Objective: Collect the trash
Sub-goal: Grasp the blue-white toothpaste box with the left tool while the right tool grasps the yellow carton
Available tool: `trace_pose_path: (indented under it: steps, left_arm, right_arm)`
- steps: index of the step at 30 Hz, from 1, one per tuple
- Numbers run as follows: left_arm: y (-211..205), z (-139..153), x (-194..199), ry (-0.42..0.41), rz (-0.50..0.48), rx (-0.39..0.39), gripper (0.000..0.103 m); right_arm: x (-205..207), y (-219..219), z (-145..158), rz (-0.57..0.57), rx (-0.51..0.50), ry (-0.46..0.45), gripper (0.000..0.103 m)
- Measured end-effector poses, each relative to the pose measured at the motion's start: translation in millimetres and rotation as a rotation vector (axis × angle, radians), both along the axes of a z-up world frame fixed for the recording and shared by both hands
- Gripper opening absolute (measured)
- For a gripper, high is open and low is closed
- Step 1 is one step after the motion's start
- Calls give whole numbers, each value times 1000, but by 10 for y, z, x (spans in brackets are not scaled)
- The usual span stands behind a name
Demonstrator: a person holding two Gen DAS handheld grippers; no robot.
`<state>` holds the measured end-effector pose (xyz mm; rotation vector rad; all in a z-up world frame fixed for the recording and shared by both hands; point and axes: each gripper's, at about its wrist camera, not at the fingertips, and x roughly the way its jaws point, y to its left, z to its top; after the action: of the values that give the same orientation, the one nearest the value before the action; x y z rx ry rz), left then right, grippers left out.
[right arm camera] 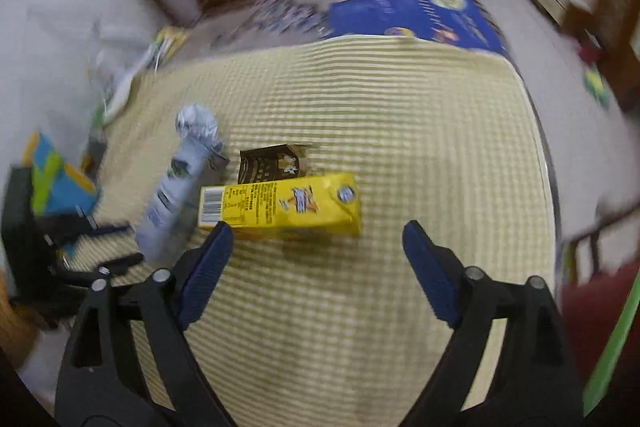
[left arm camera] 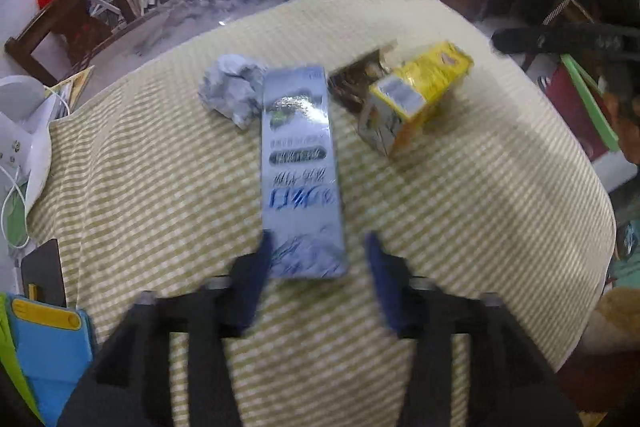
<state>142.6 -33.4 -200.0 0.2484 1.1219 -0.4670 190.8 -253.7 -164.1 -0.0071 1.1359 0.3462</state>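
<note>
On the yellow checked tablecloth [left arm camera: 480, 227] lies a long silver-blue box [left arm camera: 300, 167]. A crumpled paper ball [left arm camera: 230, 93] touches its far left corner. To the right are a dark brown wrapper [left arm camera: 356, 83] and a yellow drink carton [left arm camera: 416, 99]. My left gripper [left arm camera: 320, 251] is open and straddles the near end of the silver-blue box; a gap shows at the right finger. In the right wrist view the yellow drink carton [right arm camera: 280, 207] lies on its side just beyond my open right gripper [right arm camera: 316, 233]. The silver-blue box [right arm camera: 172, 195], paper ball [right arm camera: 196, 125] and wrapper [right arm camera: 272, 163] sit to its left.
A big blue box [right arm camera: 416, 15] lies at the table's far edge. A wooden chair [left arm camera: 80, 11] and clutter stand beyond on the floor. A white appliance [left arm camera: 24, 131] and a blue-and-yellow item [left arm camera: 52, 339] sit off the table's left side.
</note>
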Motion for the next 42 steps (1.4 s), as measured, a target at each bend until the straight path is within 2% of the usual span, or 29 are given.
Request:
trace_pose_path:
  steps: [5, 7, 15, 19, 20, 23, 26, 29, 31, 33, 34, 36, 38, 39, 40, 42]
  left_arm:
    - [79, 61, 145, 5, 100, -92, 74]
    - [85, 16, 239, 31, 129, -110, 74]
    - [-126, -353, 506, 103, 106, -32, 74]
    - [-207, -432, 642, 108, 107, -10, 74]
    - [-228, -457, 681, 111, 108, -7, 71]
    - [-240, -494, 756, 131, 117, -10, 48]
    - [-211, -512, 756, 127, 144, -32, 47]
    - [-119, -492, 664, 122, 185, -53, 46]
    - [-21, -437, 599, 111, 230, -78, 46]
    - [70, -394, 536, 105, 265, -97, 47]
    - [126, -371, 497, 101, 283, -109, 47]
    - [213, -345, 434, 92, 313, -115, 47]
    - [262, -342, 402, 85, 335, -117, 47]
    - [260, -329, 400, 82, 342, -120, 47]
    - [263, -320, 399, 76, 350, -124, 47]
    - [256, -297, 397, 66, 359, -130, 47]
  right_arm:
    - [252, 289, -157, 245, -95, 78, 87]
    - [306, 403, -264, 323, -154, 98, 87]
    - [365, 623, -431, 507, -346, 92, 88]
    - [430, 604, -432, 536, -316, 117, 88]
    - [451, 600, -428, 536, -314, 117, 88]
    - [532, 586, -387, 528, -290, 118, 88]
    - [589, 569, -427, 538, -274, 148, 92]
    - [589, 617, -542, 567, -311, 183, 95]
    - [560, 633, -621, 570, -264, 250, 94]
    - [464, 657, -641, 590, -190, 304, 92]
    - [413, 678, -637, 601, -180, 304, 87]
    - [344, 722, -626, 589, -180, 288, 85]
    - [315, 787, -607, 566, -181, 256, 72]
    - [296, 835, -598, 567, -196, 235, 67]
    - [261, 906, -609, 570, -231, 206, 54]
    - [196, 1043, -714, 574, -343, 169, 47]
